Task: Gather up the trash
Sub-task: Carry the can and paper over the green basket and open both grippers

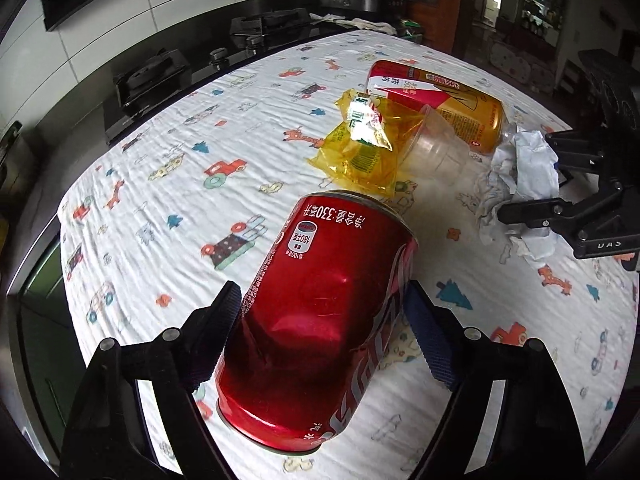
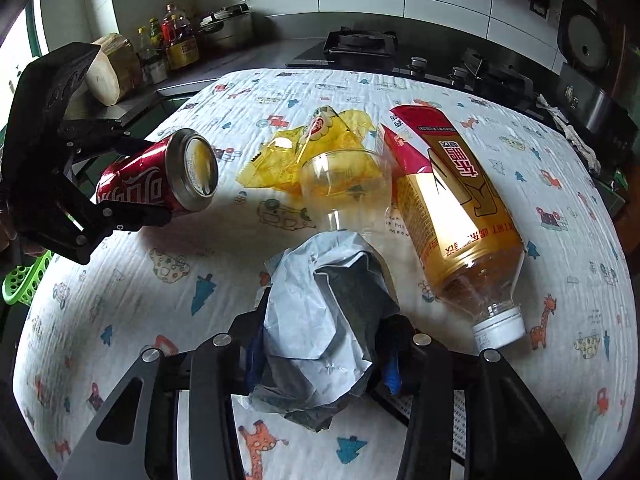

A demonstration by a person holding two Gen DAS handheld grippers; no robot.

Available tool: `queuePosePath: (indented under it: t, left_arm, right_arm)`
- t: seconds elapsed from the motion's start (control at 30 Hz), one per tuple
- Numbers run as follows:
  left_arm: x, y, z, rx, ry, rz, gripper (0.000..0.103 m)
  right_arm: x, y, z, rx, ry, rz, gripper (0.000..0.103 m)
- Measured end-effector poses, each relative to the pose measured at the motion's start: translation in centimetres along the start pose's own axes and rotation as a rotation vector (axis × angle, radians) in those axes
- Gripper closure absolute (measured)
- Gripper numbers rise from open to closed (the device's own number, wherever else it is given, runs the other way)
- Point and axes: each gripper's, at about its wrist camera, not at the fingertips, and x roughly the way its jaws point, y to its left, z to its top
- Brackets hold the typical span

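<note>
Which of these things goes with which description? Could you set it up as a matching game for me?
Things:
1. red can
2. crumpled paper
3. plastic bottle
4. clear cup

Descriptions:
A. lying flat, white cap on
B. dented, between the left hand-held gripper's fingers
C. see-through, beside the yellow wrapper
D. squeezed in the right hand-held gripper

Pairs: 1-B, 2-D, 3-A, 4-C

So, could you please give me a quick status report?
Left gripper around dented red can. Right gripper shut on crumpled paper. Bottle, wrapper, cup remain.
</note>
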Motion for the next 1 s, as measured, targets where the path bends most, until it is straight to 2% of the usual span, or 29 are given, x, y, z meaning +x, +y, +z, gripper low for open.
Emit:
queuePosePath:
  t: [0.23, 0.57, 0.73, 0.83, 1.0]
  left_arm:
    - [-4.9, 1.5, -4.2, -0.133, -0.046, 0.038, 0.023]
    - [-13.2, 5.9, -11.9, -0.334, -0.077, 0.207, 0.023]
    - [-16.9, 9.1, -17.3, -0.459, -0.052, 0.322, 0.023]
    - [-18.0, 11.2, -20.6, -0.533, -0.011, 0.393, 0.023]
    - [-18.0, 14.6, -26.0, -0.681, 0.088, 0.461, 0.023]
  right_arm:
    - [-1.9, 3.2, -0.6, -0.049, -0.013, 0.036, 0.06]
    - [-3.2, 9.3, 0.1, -0.137, -0.033, 0.137, 0.06]
    - [-2.8, 13.1, 1.1, -0.194, -0.035, 0.194, 0.06]
    - [-2.5, 15.6, 1.8, -0.226, -0.033, 0.229, 0.06]
    - [-2.0, 19.6, 3.3, -0.279, -0.032, 0.278, 0.06]
